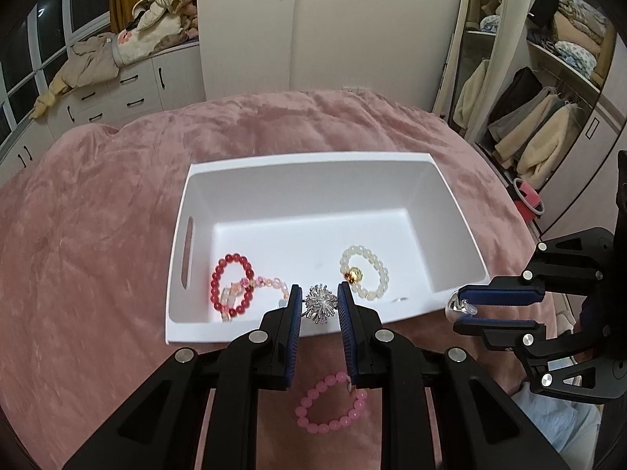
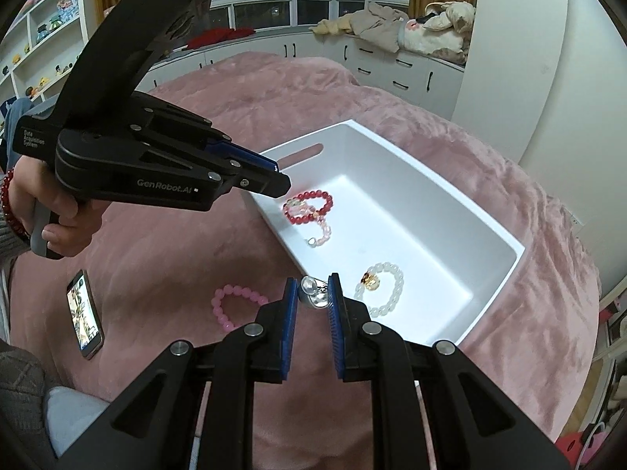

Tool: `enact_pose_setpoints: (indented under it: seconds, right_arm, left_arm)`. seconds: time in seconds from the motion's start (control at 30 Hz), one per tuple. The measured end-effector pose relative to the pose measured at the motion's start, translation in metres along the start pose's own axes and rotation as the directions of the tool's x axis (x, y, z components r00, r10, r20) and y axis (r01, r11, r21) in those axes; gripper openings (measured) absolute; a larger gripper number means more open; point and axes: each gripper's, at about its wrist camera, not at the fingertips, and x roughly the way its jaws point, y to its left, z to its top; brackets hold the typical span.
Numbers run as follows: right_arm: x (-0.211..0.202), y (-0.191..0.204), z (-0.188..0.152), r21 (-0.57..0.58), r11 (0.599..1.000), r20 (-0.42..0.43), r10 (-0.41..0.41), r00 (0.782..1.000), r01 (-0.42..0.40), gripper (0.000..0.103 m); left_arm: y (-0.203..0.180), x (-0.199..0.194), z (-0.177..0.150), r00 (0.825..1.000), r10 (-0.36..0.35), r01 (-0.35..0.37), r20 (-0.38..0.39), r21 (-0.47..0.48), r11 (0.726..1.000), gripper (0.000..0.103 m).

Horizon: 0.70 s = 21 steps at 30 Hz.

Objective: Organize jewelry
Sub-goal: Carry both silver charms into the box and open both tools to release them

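A white bin (image 1: 454,211) (image 2: 497,243) sits on the pink bed. Inside lie a red bead bracelet (image 1: 231,286) (image 2: 309,207), a pale pink bracelet (image 1: 270,284) (image 2: 323,233) and a white bead bracelet with a gold bead (image 1: 364,272) (image 2: 386,288). My left gripper (image 1: 319,301) is shut on a spiky silver brooch (image 1: 321,302) above the bin's near wall. My right gripper (image 2: 312,293) (image 1: 464,307) is shut on a silver earring (image 2: 312,294) (image 1: 456,307) at the bin's near right corner. A pink bead bracelet (image 1: 333,405) (image 2: 235,305) lies on the blanket outside the bin.
A phone (image 2: 85,315) lies on the pink blanket (image 1: 98,235) near the person's side. White drawers with piled clothes (image 1: 117,51) line the window wall. An open wardrobe (image 1: 548,90) stands at the right.
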Motion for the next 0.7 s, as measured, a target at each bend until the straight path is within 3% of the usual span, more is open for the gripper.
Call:
enact_pose_setpoints:
  seconds: [0.7]
  right_arm:
    - [0.009, -0.047, 0.005, 0.131, 0.988, 0.041, -0.090, 0.995, 0.084, 0.016]
  left_arm:
    - [0.019, 0.032, 0.029, 0.999, 0.032, -0.032, -0.011, -0.048, 0.998, 0.023]
